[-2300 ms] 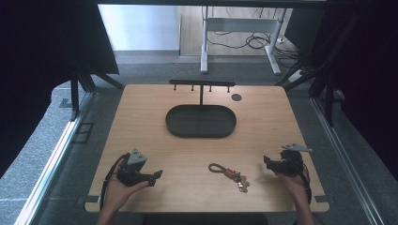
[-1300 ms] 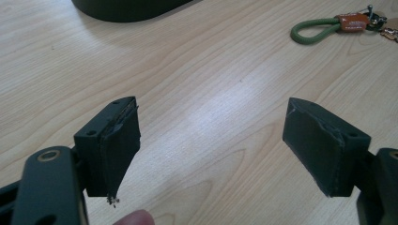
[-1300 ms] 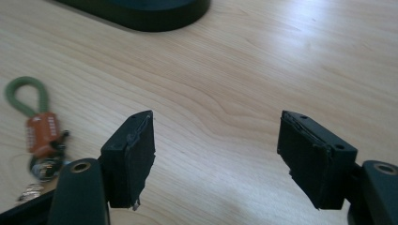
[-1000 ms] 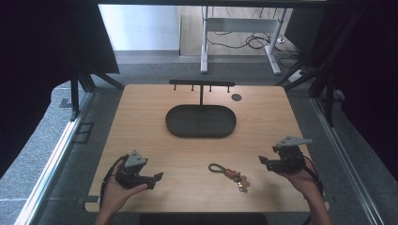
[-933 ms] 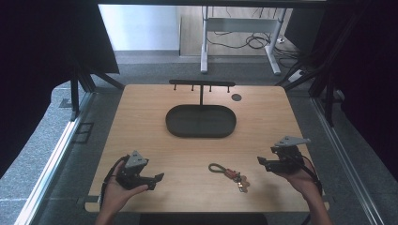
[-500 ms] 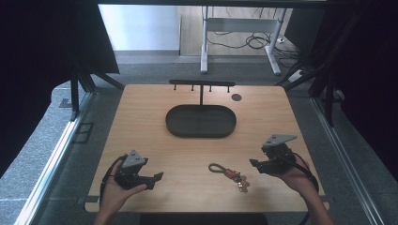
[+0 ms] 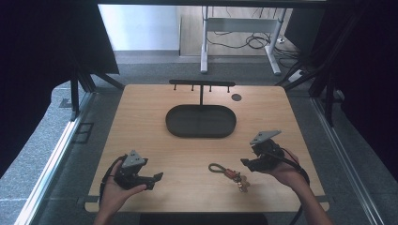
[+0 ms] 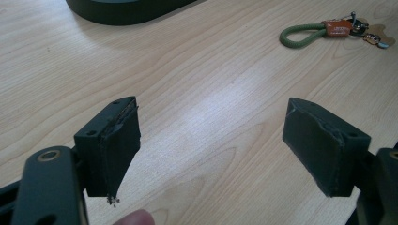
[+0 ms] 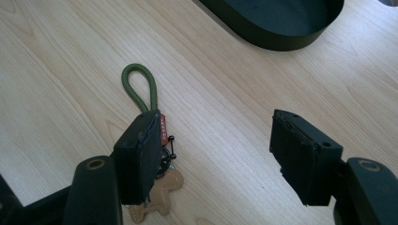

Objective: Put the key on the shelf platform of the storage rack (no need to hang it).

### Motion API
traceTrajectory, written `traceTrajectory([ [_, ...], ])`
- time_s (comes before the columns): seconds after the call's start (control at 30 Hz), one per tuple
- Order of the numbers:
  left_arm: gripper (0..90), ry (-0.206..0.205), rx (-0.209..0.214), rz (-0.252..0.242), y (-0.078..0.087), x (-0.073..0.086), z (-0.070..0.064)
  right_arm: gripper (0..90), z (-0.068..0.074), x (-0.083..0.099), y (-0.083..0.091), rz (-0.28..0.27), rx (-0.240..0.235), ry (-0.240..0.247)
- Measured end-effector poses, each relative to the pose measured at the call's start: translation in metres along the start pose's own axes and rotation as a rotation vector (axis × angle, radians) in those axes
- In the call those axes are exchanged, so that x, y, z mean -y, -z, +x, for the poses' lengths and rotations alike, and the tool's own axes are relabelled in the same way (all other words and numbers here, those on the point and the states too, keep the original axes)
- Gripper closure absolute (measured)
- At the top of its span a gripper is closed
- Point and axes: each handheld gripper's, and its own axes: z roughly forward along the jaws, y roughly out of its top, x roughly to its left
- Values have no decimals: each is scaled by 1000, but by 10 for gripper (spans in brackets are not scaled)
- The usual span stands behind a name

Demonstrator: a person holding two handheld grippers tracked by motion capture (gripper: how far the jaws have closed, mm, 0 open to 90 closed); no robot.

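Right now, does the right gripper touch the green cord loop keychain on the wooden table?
Apart. In the high view, bare wood shows between the right gripper and the green cord loop keychain; its jaws stand open.

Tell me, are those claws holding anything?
Nothing. Both the left gripper and right gripper are open and empty; the keychain lies on the table.

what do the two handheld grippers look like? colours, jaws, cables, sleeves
Both the left gripper and the right gripper are black, each topped by a grey three-cornered plate, with a black cable trailing back. Each has two blocky black jaws with worn, frayed pad edges and brass-coloured rivets at the jaw arms. No sleeves are visible on the forearms.
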Motion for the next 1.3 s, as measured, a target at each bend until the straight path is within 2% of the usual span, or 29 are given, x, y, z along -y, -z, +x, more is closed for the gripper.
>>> traceTrajectory([
  [0.2, 197, -1, -2, 3, -1, 0, 0, 372, 5, -6, -7, 20, -24, 21],
  [0.63, 197, -8, 1, -1, 1, -2, -4, 439, 11, -6, -20, 58, -84, 48],
  [0.77, 197, -9, 1, -12, 5, -2, -4, 457, 15, -7, -27, 80, -102, 51],
  [0.97, 197, -8, -2, -1, 2, -1, -1, 485, 21, -7, -39, 123, -143, 78],
  [1.1, 197, -9, 1, -3, 2, -2, -3, 509, 24, -8, -50, 160, -167, 75],
  [1.3, 197, -14, 3, -5, 3, -2, -3, 522, 27, -7, -61, 197, -177, 84],
])
